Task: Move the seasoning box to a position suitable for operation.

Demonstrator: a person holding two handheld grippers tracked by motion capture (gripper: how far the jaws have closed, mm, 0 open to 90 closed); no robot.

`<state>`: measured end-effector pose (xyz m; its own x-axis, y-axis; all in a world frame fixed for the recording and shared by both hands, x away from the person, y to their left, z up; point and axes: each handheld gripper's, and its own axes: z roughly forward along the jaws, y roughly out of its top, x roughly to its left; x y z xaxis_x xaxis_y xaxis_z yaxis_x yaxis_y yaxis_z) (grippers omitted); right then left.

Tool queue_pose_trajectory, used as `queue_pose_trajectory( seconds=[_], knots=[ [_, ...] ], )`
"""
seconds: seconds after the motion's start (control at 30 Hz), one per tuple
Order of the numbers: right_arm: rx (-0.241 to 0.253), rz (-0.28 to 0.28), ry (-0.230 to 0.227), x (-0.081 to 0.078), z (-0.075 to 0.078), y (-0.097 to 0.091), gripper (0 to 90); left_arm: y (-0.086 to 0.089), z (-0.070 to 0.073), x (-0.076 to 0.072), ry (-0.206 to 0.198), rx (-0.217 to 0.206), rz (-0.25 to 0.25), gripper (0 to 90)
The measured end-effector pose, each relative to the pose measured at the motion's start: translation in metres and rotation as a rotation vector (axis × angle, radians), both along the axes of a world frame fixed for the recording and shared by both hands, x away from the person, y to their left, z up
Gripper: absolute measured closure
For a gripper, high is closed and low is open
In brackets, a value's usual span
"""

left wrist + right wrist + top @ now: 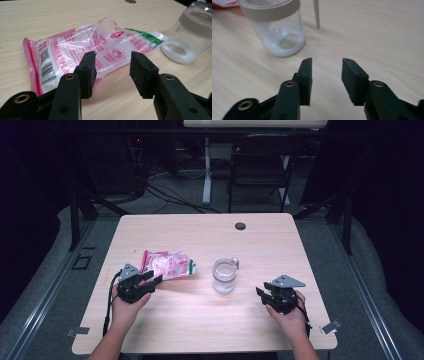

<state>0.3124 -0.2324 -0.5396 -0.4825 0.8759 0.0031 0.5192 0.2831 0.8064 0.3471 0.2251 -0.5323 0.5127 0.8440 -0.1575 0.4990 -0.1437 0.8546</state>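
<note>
Left tool point(112, 72) spread, empty, near pink bag point(82, 50); right tool point(325, 80) spread, empty, near jar point(277, 27)

The jar's point(192, 32) top is cut off; the bag's point(82, 52) print is unreadable.

bag point(82, 50) print: red lettering and round logos, too small to read
bag barcode: bars and a square code, digits unreadable

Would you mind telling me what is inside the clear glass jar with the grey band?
The clear glass jar holds a shallow layer of white powder on its bottom; above that it looks empty. The grey band hides whatever is behind it.
</note>
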Motion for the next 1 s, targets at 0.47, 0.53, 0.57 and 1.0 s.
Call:
queue_pose_trajectory(
  seconds=[0.47, 0.53, 0.57, 1.0],
  knots=[
    [0.041, 0.037, -0.024, 0.023, 0.006, 0.011, 66.3, 0.017, -0.001, -0.019, 0.018, 0.038, 0.029, 56.8],
    [0.044, 0.053, -0.027, 0.029, 0.006, 0.016, 67.9, 0.022, -0.002, -0.023, 0.016, 0.014, 0.046, 57.0],
    [0.058, 0.066, -0.024, 0.032, 0.005, 0.019, 68.2, 0.025, -0.002, -0.026, 0.025, 0.016, 0.047, 57.2],
    [0.041, 0.122, -0.013, 0.083, -0.004, 0.037, 72.1, 0.052, -0.002, -0.065, 0.003, 0.031, 0.144, 57.2]
  ],
)
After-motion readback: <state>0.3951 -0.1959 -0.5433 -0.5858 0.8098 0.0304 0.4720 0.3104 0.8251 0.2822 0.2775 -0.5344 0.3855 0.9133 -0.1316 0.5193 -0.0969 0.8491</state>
